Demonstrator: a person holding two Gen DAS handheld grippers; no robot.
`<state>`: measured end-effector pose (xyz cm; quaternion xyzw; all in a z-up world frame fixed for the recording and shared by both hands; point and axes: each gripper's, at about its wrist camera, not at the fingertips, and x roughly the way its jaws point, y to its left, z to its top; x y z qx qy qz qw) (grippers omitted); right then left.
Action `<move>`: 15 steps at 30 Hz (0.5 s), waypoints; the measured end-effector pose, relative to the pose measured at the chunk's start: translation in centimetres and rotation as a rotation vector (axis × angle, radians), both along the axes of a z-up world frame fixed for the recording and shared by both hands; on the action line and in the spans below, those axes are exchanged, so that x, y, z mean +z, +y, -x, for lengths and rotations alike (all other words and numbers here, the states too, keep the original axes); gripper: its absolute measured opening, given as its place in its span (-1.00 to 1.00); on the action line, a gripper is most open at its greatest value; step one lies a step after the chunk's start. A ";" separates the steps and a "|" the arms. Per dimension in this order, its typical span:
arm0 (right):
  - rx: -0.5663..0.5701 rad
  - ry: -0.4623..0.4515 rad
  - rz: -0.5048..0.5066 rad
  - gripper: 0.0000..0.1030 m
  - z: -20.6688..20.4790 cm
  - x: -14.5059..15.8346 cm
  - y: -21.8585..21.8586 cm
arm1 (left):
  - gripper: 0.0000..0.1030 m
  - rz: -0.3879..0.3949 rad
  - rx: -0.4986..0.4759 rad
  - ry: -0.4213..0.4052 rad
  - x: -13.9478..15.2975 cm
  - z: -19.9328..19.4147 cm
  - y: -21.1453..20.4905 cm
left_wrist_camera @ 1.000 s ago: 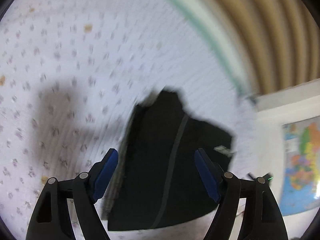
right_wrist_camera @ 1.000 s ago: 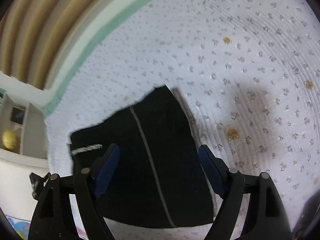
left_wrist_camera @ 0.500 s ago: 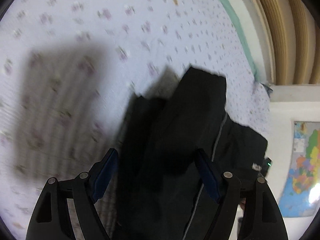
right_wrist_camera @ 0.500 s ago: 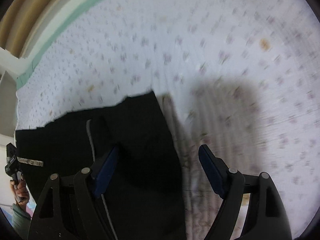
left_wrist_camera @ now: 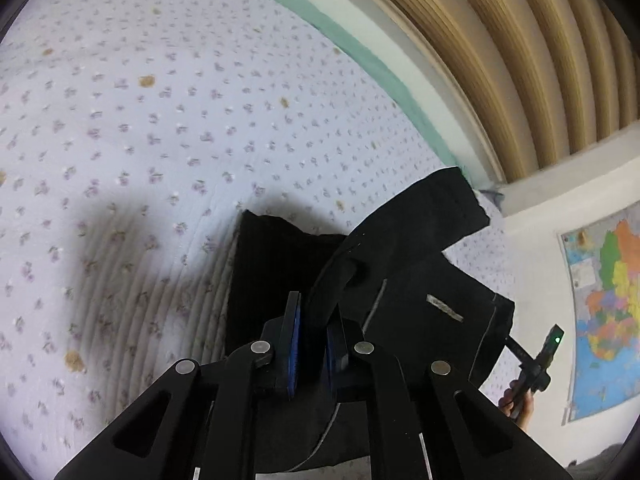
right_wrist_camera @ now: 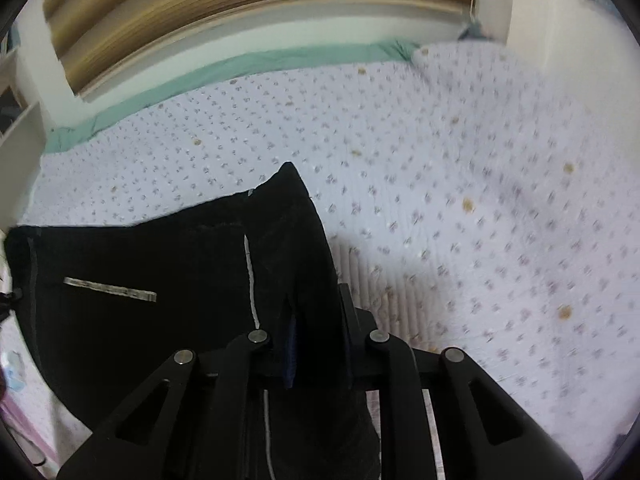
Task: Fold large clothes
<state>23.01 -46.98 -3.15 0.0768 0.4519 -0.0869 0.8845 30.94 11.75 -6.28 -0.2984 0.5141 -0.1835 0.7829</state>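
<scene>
A second ago both claws stood wide open above the flat black garment (left_wrist_camera: 404, 280); now each has shut on its near edge and that edge has come up off the bed (left_wrist_camera: 160, 140).

The left claw (left_wrist_camera: 312, 344) pinches a thick roll of black cloth between its blue pads, jaws as near shut as the cloth allows. The right claw (right_wrist_camera: 316, 344) is closing its last bit, a bunched fold of the same garment already pressed between its pads. Holding two points along one edge lets the person carry that edge across as a straight line, likely for the next fold, rather than dragging one corner and skewing the stack.

The rest of the garment lies on the flowered quilt near the bed's corner, grey stripe (right_wrist_camera: 251, 276) and small label (right_wrist_camera: 110, 289) facing up. A raised flap (left_wrist_camera: 436, 208) shows in the left view, its far corner off the quilt.
</scene>
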 end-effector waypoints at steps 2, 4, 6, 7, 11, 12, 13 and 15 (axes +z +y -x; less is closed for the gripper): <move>-0.020 0.038 0.020 -0.63 -1.5 -1.6 -0.2 | -0.80 -0.010 0.039 0.054 -2.3 -1.2 0.1; -0.043 0.090 0.006 -0.63 -2.8 -4.1 -1.0 | -0.80 0.008 0.116 0.158 -6.6 -3.0 0.4; -0.080 0.170 0.000 -0.64 -4.5 -8.1 -1.7 | -0.81 -0.039 0.181 0.240 -10.4 -5.1 0.2; -0.095 0.209 -0.017 -0.64 -5.3 -10.1 -2.1 | -0.82 -0.132 0.218 0.301 -12.4 -5.9 0.4; -0.114 0.300 -0.032 -0.62 -7.2 -14.5 -2.2 | -0.87 -0.067 0.231 0.340 -14.9 -6.5 1.5; -0.099 0.298 -0.022 -0.54 -7.2 -14.2 -2.0 | -0.86 -0.053 0.229 0.313 -14.2 -6.3 2.0; -0.087 0.292 -0.017 -0.50 -7.1 -13.7 -2.0 | -0.85 -0.060 0.237 0.291 -13.5 -6.0 2.4; -0.081 0.291 -0.030 -0.44 -6.6 -12.8 -2.3 | -0.85 -0.080 0.247 0.250 -11.4 -5.4 3.2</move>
